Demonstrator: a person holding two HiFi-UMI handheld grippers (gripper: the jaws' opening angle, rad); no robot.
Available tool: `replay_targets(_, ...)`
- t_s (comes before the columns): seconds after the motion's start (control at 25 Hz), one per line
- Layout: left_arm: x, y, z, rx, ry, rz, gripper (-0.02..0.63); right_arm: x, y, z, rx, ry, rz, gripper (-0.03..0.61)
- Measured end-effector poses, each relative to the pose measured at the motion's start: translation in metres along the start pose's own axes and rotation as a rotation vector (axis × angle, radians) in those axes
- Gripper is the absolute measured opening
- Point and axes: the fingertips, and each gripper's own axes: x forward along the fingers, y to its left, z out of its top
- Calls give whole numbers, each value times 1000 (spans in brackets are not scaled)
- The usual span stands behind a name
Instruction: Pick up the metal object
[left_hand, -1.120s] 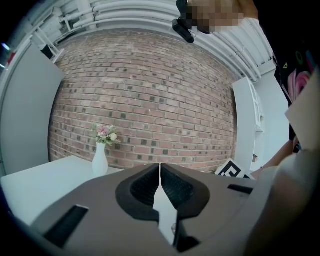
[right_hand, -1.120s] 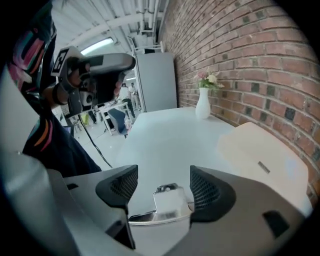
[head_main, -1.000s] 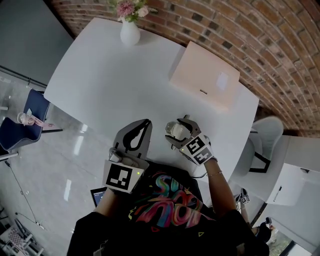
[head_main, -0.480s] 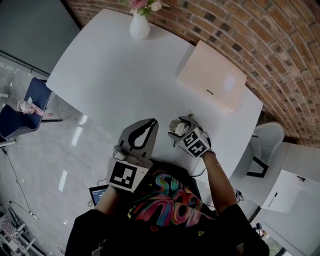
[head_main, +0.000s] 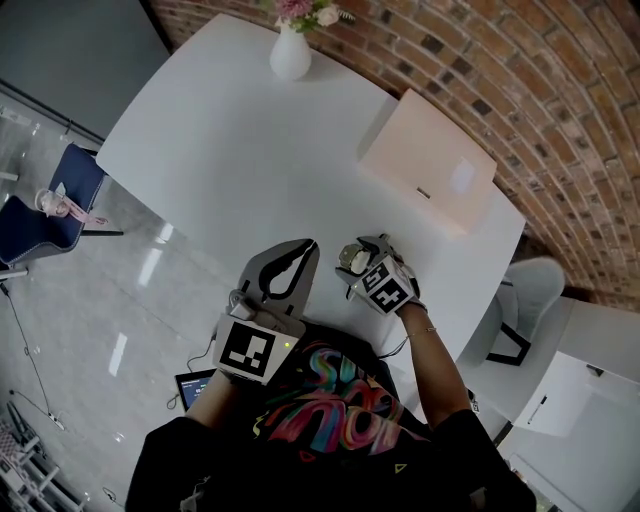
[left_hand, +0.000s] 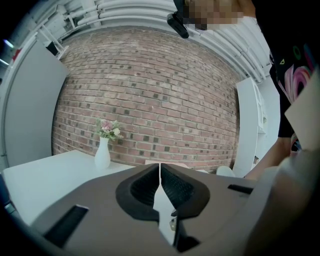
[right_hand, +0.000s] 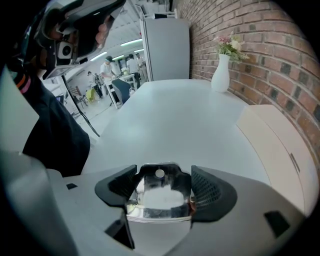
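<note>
Big white table (head_main: 220, 150). At its near edge, the left gripper (left_hand: 160, 172) has its jaws pressed together on nothing. The right gripper (right_hand: 162, 187) clamps the metal object (right_hand: 157, 202): shiny, mirror-like, with a small round mark up top.

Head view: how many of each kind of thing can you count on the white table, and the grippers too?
Vase of flowers: 1
Flat pink box: 1
Shiny metal object: 1
Grippers: 2 (left gripper with fingers together, right gripper with fingers on the metal object)
Total: 5
</note>
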Motion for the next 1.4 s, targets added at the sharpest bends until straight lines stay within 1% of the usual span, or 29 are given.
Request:
replay_targets(0.4,3,1,1,-9,-7,4,31,-1,-2,0,10,-10,-21,328)
replay_targets(0.6,3,2,2,-9,-9,7,31,-1,-3,-1,14,3,-22,316)
replay_targets(0.84,2,1,6,0,-9,7,31,-5,0,0,-12,-6,-28,314)
replay_targets(1.2,4,0,11,6,-15,-1,29,-28,-10,20,51,-96,-67,314)
replay_targets(1.4,5,1,13,9,-13,-7,31,-48,-19,35,133,-181,-108,314)
